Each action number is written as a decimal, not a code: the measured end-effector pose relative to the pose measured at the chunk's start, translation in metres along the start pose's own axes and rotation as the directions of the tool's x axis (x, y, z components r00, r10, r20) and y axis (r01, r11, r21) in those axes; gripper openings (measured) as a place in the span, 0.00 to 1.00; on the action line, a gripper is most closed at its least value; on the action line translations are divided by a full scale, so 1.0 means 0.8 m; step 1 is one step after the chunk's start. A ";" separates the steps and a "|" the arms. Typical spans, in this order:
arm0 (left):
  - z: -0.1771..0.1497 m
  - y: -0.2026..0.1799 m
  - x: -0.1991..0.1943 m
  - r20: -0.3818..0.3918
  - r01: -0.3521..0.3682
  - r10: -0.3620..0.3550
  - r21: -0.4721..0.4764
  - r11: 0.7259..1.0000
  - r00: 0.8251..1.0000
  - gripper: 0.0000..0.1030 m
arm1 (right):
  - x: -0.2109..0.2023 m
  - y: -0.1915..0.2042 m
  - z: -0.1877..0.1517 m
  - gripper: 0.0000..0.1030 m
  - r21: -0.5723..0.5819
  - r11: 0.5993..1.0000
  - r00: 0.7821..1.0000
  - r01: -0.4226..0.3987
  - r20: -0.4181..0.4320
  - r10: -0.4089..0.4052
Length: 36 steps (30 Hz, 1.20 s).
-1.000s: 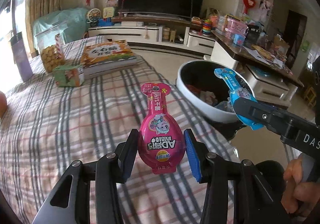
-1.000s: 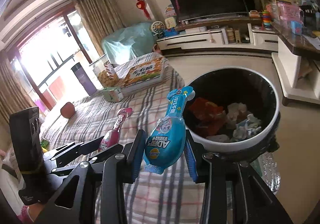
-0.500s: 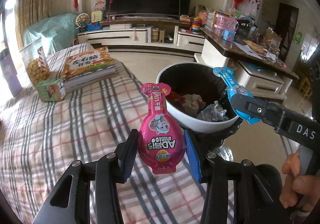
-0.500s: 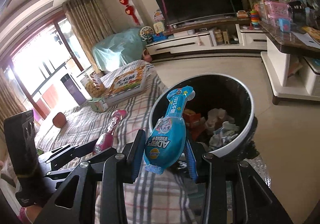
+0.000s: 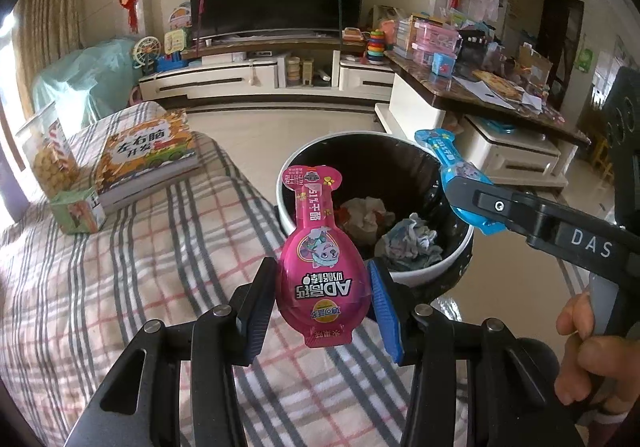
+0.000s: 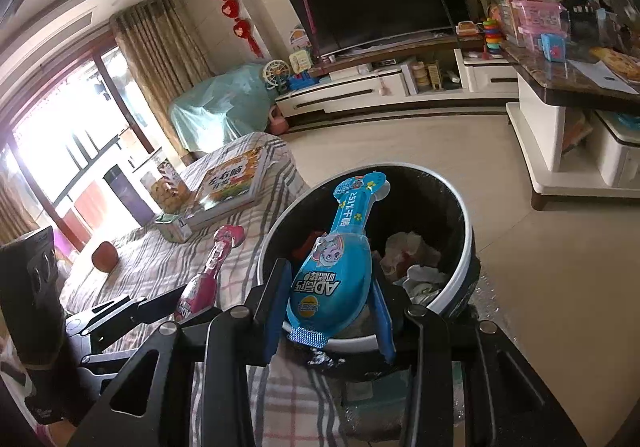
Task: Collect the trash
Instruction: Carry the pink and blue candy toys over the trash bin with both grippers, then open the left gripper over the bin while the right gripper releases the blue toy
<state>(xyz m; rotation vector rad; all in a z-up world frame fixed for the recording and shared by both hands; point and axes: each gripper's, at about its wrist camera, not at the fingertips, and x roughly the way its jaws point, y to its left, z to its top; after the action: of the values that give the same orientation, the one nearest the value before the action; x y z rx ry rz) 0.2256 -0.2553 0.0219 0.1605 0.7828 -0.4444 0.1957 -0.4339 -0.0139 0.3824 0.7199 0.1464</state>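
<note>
On the plaid-covered bed (image 5: 100,267) at our left, a book (image 5: 148,155), a small green carton (image 5: 78,211) and a clear snack jar (image 5: 44,163) sit untouched near the far edge, apparently belongings rather than rubbish, which would explain why they are left alone.

Nearer the middle, our left gripper (image 5: 322,287) is clamped on a pink bottle-shaped wrapper (image 5: 320,247), its pads squeezing the rounded belly so the narrow neck stands upright and the printed face looks back at us. We judge that grip was chosen because the belly is the widest, firmest part. The gripper is angled downward over the bed's edge, just short of the white-rimmed trash bin (image 5: 452,259).

The bin stands on the floor against the bed, lined in black and already holding crumpled paper (image 5: 412,239).

To the right, our right gripper (image 6: 330,299) grasps a matching blue wrapper (image 6: 336,271) the same way, belly pinched, neck tilted up and to the right. It also slopes downward, and in its own view the wrapper appears to hang over the bin's near rim. In the left view a hand (image 5: 588,347) is seen wrapped around that tool's handle.

Both pieces look nearly ready to drop; the pink one seems to need a little more reach.
</note>
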 end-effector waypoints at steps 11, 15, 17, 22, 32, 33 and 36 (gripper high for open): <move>0.015 -0.008 0.020 -0.013 0.005 -0.004 0.013 1.000 1.000 0.43 | 0.018 -0.016 0.009 0.37 -0.001 1.000 1.000 0.010 -0.028 -0.010; 0.022 -0.009 0.028 -0.022 0.007 -0.007 0.012 1.000 1.000 0.43 | 0.025 -0.021 0.012 0.37 -0.001 1.000 0.999 0.014 -0.040 -0.014; 0.026 -0.011 0.033 -0.027 0.009 -0.008 0.012 1.000 1.000 0.43 | 0.028 -0.023 0.013 0.37 -0.001 1.000 0.999 0.018 -0.044 -0.019; 0.032 -0.012 0.043 -0.040 0.013 -0.013 0.007 1.000 0.999 0.43 | 0.035 -0.027 0.017 0.37 0.000 1.000 0.998 0.029 -0.051 -0.029; 0.043 -0.021 0.058 -0.058 0.016 -0.016 0.010 1.000 0.998 0.44 | 0.040 -0.032 0.022 0.37 0.014 0.999 0.998 0.036 -0.056 -0.036; 0.044 -0.022 0.060 -0.059 0.018 -0.017 0.009 1.000 0.998 0.44 | 0.040 -0.032 0.022 0.37 0.016 0.999 0.998 0.035 -0.055 -0.034; 0.047 -0.023 0.064 -0.062 0.019 -0.018 0.011 1.000 0.998 0.44 | 0.042 -0.033 0.027 0.37 0.020 0.999 0.998 0.035 -0.055 -0.034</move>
<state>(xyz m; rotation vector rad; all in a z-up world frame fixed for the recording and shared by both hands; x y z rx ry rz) 0.2736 -0.3001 0.0125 0.1784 0.8431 -0.4631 0.2351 -0.4558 -0.0305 0.3872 0.7823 0.1174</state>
